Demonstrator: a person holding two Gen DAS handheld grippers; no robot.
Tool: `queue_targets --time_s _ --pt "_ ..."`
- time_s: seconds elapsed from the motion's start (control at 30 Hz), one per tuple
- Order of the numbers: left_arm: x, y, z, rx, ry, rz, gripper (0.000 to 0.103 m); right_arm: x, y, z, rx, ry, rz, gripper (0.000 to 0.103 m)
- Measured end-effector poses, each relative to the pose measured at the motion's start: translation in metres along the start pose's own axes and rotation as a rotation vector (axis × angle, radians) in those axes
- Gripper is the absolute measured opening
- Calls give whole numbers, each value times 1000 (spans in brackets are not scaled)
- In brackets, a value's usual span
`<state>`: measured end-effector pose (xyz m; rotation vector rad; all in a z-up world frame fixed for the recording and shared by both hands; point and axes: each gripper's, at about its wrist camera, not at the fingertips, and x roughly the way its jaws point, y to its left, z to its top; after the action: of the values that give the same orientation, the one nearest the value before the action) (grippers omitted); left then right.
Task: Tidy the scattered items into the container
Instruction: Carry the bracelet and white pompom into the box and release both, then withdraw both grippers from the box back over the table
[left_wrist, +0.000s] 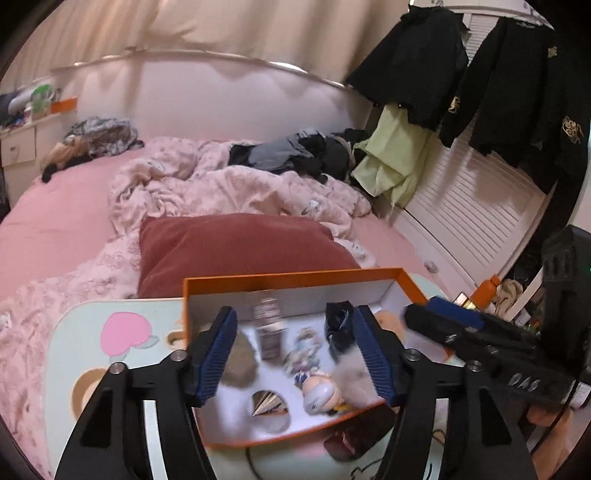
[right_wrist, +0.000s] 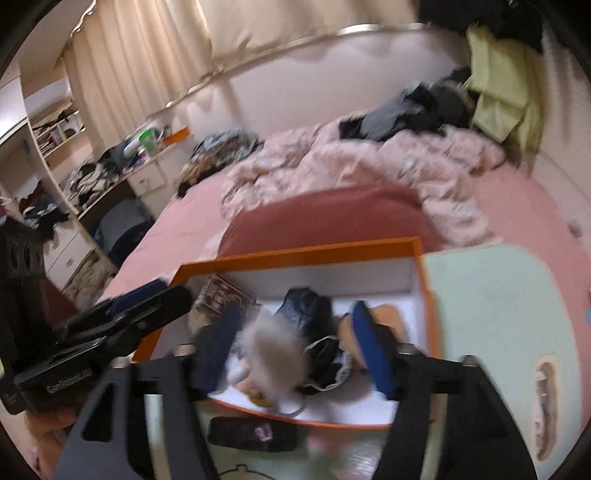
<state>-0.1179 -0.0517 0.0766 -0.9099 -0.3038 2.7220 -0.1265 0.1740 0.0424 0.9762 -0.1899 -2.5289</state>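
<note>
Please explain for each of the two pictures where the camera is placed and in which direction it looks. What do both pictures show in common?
Left wrist view: on the left gripper, facing down into the orange box; the right gripper enters at right.
Right wrist view: on the right gripper, above the same box; the left gripper enters at left.
Shared: box, red pillow, pink bed.

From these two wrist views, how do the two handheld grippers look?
Both look alike. The left gripper and the right gripper have matte black angular arms with triangular cut-outs, silver round pivot pins, and blue ribbed pads on the fingers. Each black body carries pale lettering, too blurred to read.
</note>
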Motion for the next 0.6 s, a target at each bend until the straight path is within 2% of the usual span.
queue_targets --time_s 0.03,0.13,0.23,0.37,0.47,0.6 --pt "-7 -1 -2 5 -6 8 74 -7 0 -1 -9 -17 -3 71" --pt "-28 -6 -14 28 -16 17 80 -26 4 -10 -41 -14 -13 71" --pt "-44 -15 -37 63 18 19 87 -45 10 -28 -78 0 -21 71" --pt "-53 -25 -79 99 90 8 88 -56 16 -67 -127 55 -43 72" --pt "-49 -26 -109 83 122 36 88 -54 13 -94 -121 96 -75 72" --pt "-30 -24 -130 60 203 60 88 -52 8 -120 -127 124 -155 72"
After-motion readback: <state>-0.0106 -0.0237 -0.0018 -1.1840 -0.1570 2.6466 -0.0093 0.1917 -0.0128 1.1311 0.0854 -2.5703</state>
